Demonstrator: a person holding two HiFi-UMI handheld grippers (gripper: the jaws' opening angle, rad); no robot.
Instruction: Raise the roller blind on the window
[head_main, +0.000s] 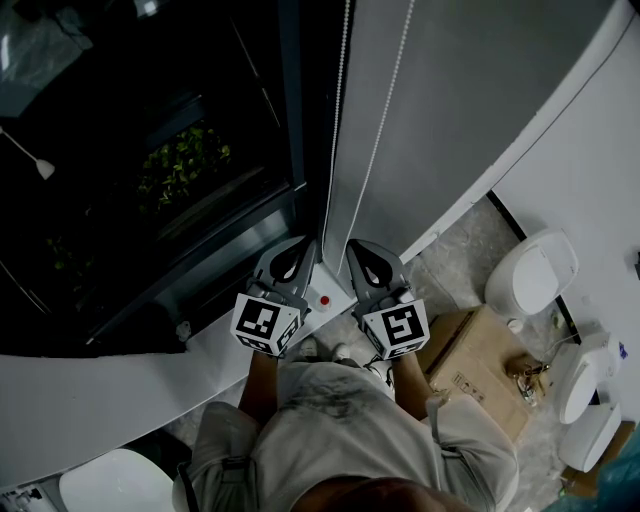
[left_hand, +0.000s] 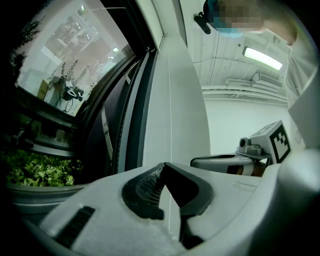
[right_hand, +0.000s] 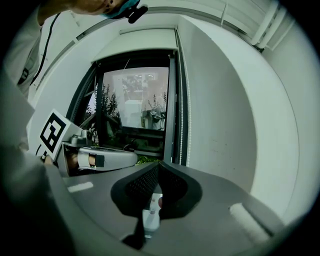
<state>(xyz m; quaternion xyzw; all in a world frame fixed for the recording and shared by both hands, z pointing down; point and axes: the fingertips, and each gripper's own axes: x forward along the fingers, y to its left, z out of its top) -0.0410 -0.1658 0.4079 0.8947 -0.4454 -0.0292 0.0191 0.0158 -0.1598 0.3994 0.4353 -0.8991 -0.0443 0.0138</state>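
Note:
The window (head_main: 150, 150) is dark, with plants behind the glass. Two white bead chains (head_main: 337, 130) hang along the frame's right side, against a grey wall panel (head_main: 470, 100). My left gripper (head_main: 308, 243) and right gripper (head_main: 355, 247) are held side by side, level, tips close to the chains' lower ends. In the left gripper view the left gripper (left_hand: 163, 166) is shut, and one chain (left_hand: 171, 110) runs down just past its tips; I cannot tell whether they touch. The right gripper (right_hand: 158, 165) is shut too, with the chains (right_hand: 181, 115) to its right. A white band (right_hand: 142, 40) spans the window's top.
A white sill (head_main: 120, 390) runs below the window, with a small white part with a red button (head_main: 323, 299) on it between the grippers. On the floor to the right are a cardboard box (head_main: 480, 375) and white ceramic fixtures (head_main: 535, 270).

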